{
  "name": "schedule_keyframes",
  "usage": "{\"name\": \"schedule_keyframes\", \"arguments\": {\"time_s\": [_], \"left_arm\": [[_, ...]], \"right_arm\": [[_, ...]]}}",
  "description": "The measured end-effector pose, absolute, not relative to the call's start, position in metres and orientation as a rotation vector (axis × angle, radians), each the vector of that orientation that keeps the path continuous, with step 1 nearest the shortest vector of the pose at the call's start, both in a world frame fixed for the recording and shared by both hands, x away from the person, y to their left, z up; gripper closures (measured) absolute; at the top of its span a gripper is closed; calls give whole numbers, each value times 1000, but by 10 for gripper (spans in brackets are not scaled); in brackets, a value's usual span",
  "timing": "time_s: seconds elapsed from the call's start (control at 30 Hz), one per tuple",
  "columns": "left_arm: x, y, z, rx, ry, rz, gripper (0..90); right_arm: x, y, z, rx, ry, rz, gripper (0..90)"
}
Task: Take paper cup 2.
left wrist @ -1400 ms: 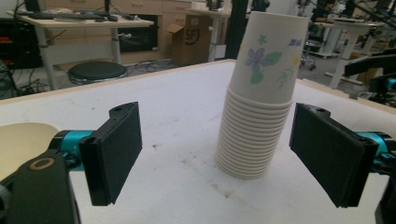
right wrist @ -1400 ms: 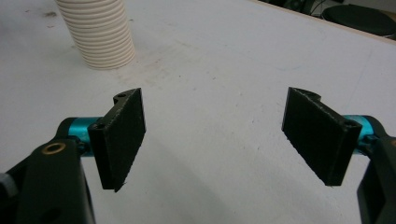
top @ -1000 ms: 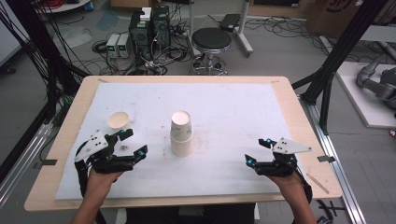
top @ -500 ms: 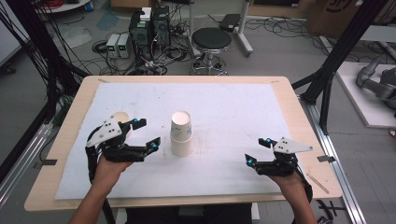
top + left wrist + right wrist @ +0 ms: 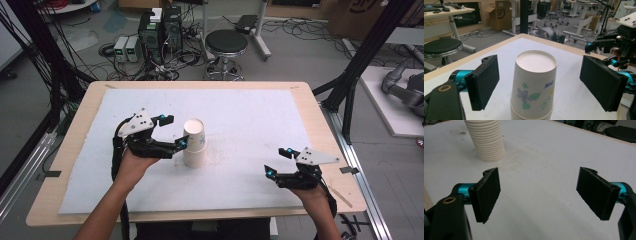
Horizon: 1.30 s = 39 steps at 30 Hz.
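Observation:
A stack of upturned white paper cups stands near the middle of the white mat; the top cup carries a flower print. My left gripper is open just left of the stack, at its upper part. In the left gripper view the cup stack stands between the two black pads with a gap on each side, so neither touches it. My right gripper rests open near the mat's front right, nothing between its pads. It faces the ribbed cup stack from a distance.
The mat covers a wooden table whose edges show all round. Behind the table stand a black stool and computer boxes with cables. Black frame legs rise at the right.
My left gripper has moved right and upward to the cup stack, and its jaws now flank the top cup. A single cup seen earlier at the left is now covered by it. The right gripper stayed put.

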<state>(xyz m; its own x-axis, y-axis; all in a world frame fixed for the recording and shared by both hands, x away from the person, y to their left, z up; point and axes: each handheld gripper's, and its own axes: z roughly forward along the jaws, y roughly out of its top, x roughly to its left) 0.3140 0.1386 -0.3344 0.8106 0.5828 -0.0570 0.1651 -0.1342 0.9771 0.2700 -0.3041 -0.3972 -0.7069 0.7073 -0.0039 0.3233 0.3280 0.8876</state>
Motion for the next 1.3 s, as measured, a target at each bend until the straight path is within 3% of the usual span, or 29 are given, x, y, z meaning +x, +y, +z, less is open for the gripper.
{"name": "schedule_keyframes", "arguments": {"time_s": [0.57, 0.7, 0.9, 1.3], "left_arm": [[343, 108, -339, 1785, 607, 367, 165], [346, 107, -342, 1806, 601, 349, 194], [348, 108, -343, 1813, 562, 329, 343], [346, 111, -332, 1773, 537, 324, 349]], "right_arm": [[271, -302, -399, 911, 2221, 1337, 199], [270, -303, -399, 922, 2225, 1347, 199], [270, -305, -399, 921, 2222, 1347, 199], [270, -304, -399, 926, 2225, 1348, 199]]}}
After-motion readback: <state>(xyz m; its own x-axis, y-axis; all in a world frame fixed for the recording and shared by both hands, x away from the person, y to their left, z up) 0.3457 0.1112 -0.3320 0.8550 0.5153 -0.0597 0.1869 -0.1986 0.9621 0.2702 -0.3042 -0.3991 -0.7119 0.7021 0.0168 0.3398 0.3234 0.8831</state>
